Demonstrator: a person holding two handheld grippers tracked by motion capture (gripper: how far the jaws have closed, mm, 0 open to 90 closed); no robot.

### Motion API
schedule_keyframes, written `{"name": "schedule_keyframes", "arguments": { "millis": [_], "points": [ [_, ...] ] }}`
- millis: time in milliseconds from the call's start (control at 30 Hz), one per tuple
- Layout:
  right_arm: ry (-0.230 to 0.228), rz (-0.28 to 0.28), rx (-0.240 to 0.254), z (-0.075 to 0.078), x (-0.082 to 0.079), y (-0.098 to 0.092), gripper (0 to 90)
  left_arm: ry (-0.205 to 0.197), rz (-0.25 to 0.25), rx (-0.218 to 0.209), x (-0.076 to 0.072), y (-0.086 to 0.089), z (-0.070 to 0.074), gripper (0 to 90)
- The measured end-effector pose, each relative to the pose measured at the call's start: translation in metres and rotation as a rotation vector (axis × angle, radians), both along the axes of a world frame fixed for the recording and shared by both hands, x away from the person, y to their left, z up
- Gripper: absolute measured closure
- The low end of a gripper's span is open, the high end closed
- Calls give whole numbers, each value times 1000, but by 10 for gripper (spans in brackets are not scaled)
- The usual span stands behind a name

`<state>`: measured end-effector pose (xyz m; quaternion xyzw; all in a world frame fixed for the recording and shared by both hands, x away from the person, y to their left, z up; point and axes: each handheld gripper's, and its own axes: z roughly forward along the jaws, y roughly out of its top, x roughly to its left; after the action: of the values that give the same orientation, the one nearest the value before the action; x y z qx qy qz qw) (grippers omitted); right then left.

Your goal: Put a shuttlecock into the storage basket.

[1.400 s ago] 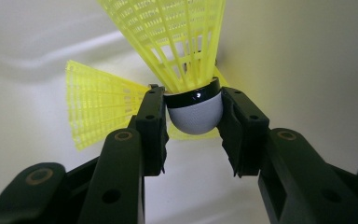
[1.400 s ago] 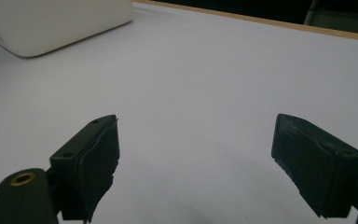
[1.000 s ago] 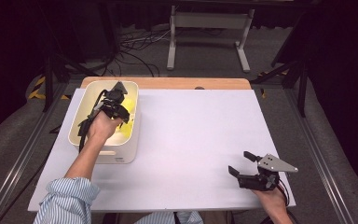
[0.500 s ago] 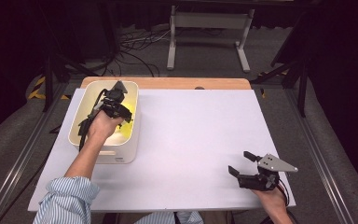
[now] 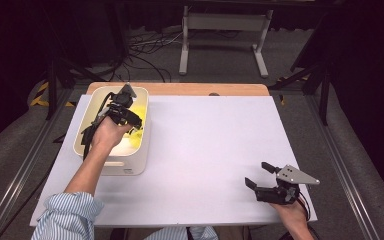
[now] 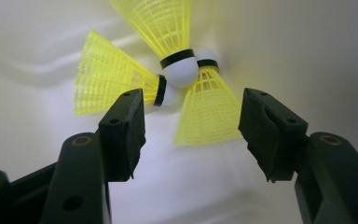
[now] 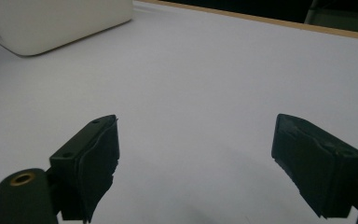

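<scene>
Left gripper (image 6: 191, 135) hangs inside the white plastic bin (image 5: 91, 125), jaws just opening, nothing between them: 3 yellow plastic shuttlecocks (image 6: 205, 109) lie clustered on its floor. Right gripper (image 7: 196, 163) rests open over the white table (image 5: 220, 145), likely waiting.

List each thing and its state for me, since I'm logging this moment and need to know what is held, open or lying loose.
Left gripper: inside the white bin, jaws open and just been opening, nothing between them.
Right gripper: low over the table, jaws open, empty.
Three yellow shuttlecocks: lying loose in the bin, heads together.
White bin: upright on the table, no lid.
</scene>
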<state>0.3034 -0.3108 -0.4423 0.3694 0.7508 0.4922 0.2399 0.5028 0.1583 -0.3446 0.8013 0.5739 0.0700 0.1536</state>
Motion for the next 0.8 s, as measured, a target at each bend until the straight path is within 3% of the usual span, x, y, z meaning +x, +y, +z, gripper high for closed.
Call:
{"name": "schedule_keyframes", "arguments": {
  "millis": [800],
  "points": [
    [-1, 2, -2, 0, 0, 1, 155, -63, -23, 6, -18, 7, 26, 381]
  ]
}}
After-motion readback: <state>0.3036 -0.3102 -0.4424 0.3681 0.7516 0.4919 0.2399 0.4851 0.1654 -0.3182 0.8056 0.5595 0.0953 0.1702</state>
